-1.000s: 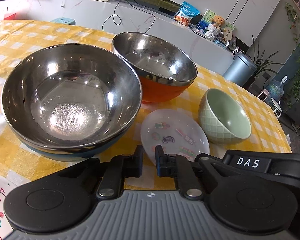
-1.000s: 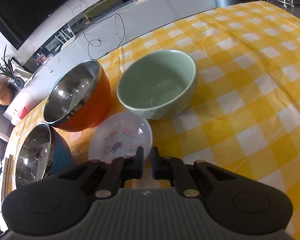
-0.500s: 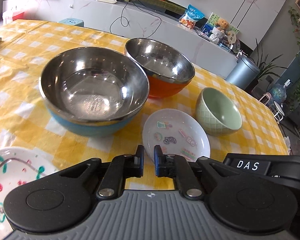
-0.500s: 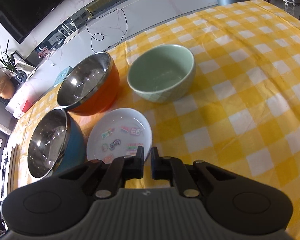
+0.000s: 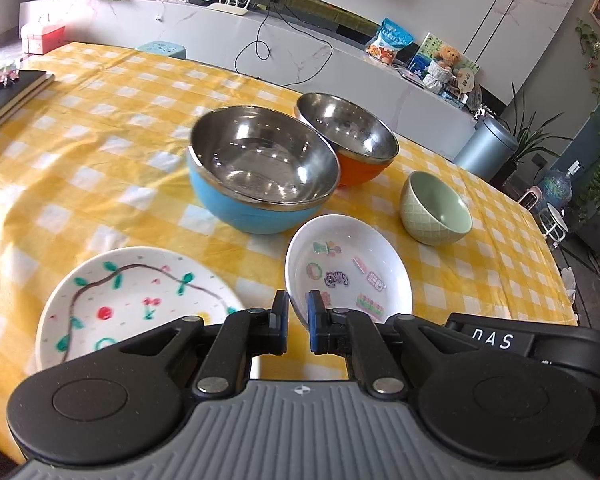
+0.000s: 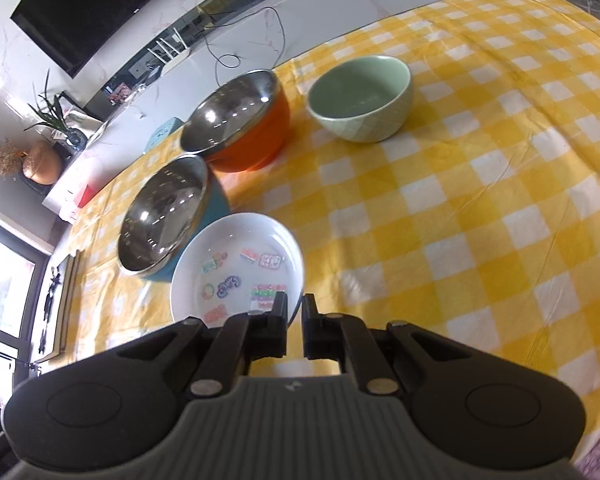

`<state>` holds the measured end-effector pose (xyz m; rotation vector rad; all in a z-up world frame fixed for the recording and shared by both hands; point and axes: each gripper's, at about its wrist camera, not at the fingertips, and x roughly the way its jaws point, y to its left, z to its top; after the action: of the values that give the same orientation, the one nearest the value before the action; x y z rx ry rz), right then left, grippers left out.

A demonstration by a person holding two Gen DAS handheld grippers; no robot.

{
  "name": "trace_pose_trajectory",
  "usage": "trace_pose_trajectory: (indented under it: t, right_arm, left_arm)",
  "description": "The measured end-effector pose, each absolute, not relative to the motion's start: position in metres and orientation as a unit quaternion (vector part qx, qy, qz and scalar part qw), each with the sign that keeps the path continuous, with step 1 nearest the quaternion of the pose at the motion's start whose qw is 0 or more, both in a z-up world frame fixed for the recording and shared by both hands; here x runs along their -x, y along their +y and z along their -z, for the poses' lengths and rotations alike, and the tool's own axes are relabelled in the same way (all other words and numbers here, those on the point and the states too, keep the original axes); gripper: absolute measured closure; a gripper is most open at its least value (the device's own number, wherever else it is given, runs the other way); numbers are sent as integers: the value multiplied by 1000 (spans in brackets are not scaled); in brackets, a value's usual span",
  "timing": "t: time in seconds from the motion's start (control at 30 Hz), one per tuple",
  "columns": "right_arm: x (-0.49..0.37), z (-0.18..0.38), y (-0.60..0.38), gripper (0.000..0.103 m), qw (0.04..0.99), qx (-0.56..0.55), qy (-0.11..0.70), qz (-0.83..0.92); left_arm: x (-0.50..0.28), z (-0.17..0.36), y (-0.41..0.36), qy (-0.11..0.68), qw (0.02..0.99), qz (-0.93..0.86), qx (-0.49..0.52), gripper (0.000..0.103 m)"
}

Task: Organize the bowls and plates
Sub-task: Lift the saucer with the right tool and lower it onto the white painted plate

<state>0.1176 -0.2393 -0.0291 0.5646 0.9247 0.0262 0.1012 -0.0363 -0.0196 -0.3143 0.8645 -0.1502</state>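
Note:
A small white plate with coloured stickers [image 5: 352, 272] hangs just above the yellow checked tablecloth [image 5: 100, 160]. My left gripper [image 5: 298, 312] is shut on its near rim. In the right wrist view the same plate [image 6: 240, 268] has its rim pinched in my right gripper [image 6: 295, 312], also shut. Beyond the plate stand a steel bowl with a blue outside [image 5: 260, 176], a steel bowl with an orange outside [image 5: 348, 136] and a small green ceramic bowl [image 5: 436, 212]. A painted white plate [image 5: 132, 296] lies on the cloth at near left.
Dark notebooks [image 5: 8, 96] lie at the table's far left. The table edge drops off at the right, with a grey bin [image 5: 486, 148] and stools beyond. A white counter [image 5: 300, 60] runs behind the table. Open cloth lies right of the green bowl [image 6: 360, 96].
Both grippers have drawn back and up with the sticker plate held in them. The bowls now look farther away, and the painted plate has come fully into the left view.

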Motion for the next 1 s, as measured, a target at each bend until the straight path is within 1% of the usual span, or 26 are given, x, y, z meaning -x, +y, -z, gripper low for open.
trace_pose_trajectory:
  t: [0.33,0.7,1.0]
  right_arm:
    - [-70,29,-201,99,865,-286,410,-48]
    - [-60,43,-157,99,848,-289,436,-80]
    - [-68,53,-137,99,845,-278,450,-77]
  left_arm:
    - [-65,13,12,416,893,67,157,93]
    - [-42,24,62,417,889,49,184,93]
    - [-45,36,81,420,883,47,205,93]
